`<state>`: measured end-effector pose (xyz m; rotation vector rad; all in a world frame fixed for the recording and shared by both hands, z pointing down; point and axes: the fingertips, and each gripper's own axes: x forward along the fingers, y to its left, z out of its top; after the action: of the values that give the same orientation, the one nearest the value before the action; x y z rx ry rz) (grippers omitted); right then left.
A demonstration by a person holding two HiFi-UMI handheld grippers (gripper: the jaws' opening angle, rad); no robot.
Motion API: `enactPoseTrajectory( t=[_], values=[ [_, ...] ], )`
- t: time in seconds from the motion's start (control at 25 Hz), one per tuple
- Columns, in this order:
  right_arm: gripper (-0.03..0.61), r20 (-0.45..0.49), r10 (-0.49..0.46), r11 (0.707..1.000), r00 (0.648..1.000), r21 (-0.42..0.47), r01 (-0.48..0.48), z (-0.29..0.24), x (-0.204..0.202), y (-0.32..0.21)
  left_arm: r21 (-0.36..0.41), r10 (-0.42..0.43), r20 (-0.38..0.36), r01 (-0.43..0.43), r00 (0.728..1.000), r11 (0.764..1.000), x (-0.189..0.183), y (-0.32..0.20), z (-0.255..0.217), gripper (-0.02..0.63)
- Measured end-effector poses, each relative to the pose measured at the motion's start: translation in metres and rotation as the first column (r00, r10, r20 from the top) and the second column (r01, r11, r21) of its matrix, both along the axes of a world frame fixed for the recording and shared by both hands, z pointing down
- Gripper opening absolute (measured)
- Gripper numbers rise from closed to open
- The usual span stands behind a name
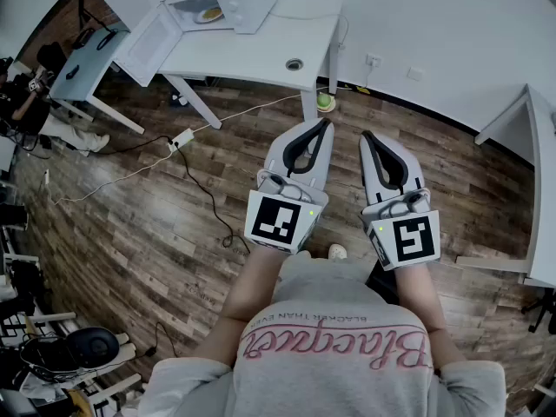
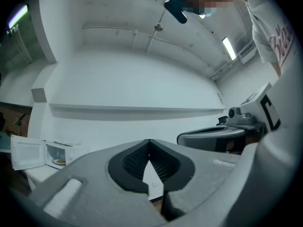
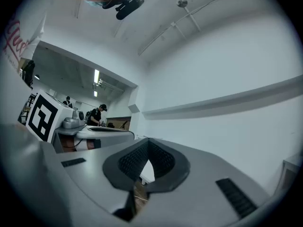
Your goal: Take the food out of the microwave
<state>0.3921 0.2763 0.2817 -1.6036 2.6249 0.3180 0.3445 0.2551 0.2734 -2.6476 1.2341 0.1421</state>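
A white microwave [image 1: 228,1] stands on a white table [image 1: 269,55] far ahead, its door [image 1: 148,43] swung open to the left. Inside sits yellow food [image 1: 209,13] on a plate. The microwave [image 2: 59,154] also shows small at the lower left of the left gripper view, door open, food [image 2: 60,162] inside. My left gripper [image 1: 327,124] and right gripper [image 1: 367,135] are held side by side over the wooden floor, well short of the table. Both are shut with nothing between the jaws.
A white power strip [image 1: 181,137] and cables lie on the floor between me and the table. A green ball [image 1: 325,102] rests by the table leg. Another white table [image 1: 543,172] stands at the right. A grey desk [image 1: 87,59] and people are at the left.
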Motion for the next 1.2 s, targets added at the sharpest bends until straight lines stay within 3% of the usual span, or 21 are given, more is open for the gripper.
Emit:
enactPoseTrajectory(
  t=[0.32, 0.64, 0.88, 1.2],
  values=[
    [0.01, 0.012, -0.041, 0.999, 0.999, -0.024, 0.041, 0.004, 0.012, -0.001, -0.013, -0.038, 0.006, 0.038, 0.999, 0.999, 0.012, 0.003, 0.001, 0.005],
    [0.011, 0.028, -0.141, 0.988, 0.99, -0.056, 0.142, 0.018, 0.013, -0.003, -0.045, -0.164, 0.012, 0.165, 0.986, 0.985, 0.002, 0.011, 0.02, 0.005],
    [0.011, -0.007, -0.255, 0.965, 0.967, -0.071, 0.253, 0.025, -0.023, -0.009, -0.053, -0.27, -0.006, 0.27, 0.963, 0.961, -0.032, 0.008, 0.022, 0.005],
    [0.011, -0.023, -0.339, 0.939, 0.941, -0.074, 0.336, 0.027, -0.084, -0.024, -0.056, -0.371, -0.013, 0.37, 0.929, 0.928, -0.099, -0.006, 0.023, 0.005]
  ],
)
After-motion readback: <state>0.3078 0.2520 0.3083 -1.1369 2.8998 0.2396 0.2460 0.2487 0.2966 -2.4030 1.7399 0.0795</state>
